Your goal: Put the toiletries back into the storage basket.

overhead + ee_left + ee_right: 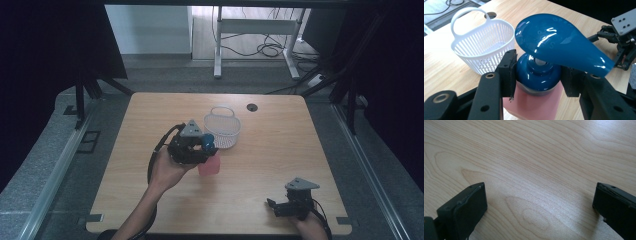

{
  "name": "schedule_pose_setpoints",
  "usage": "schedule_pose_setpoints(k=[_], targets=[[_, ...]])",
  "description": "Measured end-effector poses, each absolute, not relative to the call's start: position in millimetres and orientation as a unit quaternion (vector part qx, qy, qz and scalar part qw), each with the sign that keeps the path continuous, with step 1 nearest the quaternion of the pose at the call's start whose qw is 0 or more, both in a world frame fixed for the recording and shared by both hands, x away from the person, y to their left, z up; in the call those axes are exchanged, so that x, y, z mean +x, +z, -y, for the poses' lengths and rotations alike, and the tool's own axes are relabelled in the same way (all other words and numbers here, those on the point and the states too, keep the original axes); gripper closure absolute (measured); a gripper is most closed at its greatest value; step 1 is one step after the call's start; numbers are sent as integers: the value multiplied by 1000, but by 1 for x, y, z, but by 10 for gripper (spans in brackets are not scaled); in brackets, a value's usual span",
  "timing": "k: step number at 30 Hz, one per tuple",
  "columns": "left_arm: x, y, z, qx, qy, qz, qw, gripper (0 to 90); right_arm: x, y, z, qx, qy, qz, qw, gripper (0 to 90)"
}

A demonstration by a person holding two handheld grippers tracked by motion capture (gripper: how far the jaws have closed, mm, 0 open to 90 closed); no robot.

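Observation:
A pink bottle (209, 165) with a blue pump head (559, 43) stands near the middle of the wooden table (260, 150). My left gripper (200, 148) is shut on the bottle's blue collar (537, 76), one pad pressing on each side of it. Just beyond the bottle stands a white slotted basket (222, 129) with a loop handle, seen again as the basket (482, 50) in the left gripper view. My right gripper (275, 206) rests low at the table's front right, open, with bare wood between its fingers (466, 206).
A round cable hole (252, 107) sits in the table's far edge behind the basket. Dark curtains flank the table, and a white desk frame (257, 35) with cables stands on the floor beyond.

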State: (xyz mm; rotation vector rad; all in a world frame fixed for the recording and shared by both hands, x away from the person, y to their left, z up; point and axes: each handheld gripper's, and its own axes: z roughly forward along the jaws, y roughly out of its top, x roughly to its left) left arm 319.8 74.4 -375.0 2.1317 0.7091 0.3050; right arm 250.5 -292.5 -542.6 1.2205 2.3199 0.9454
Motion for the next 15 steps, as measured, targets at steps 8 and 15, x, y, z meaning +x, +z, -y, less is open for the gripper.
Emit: schedule_pose_setpoints(k=[8, 15], targets=[[330, -367, -69, 851, 120, -284, 424, 523, 251, -543, 293, 430, 334, -820, 178, 0], [338, -361, -65, 849, 121, -286, 428, 524, 251, -543, 293, 431, 334, -819, 177, 0]])
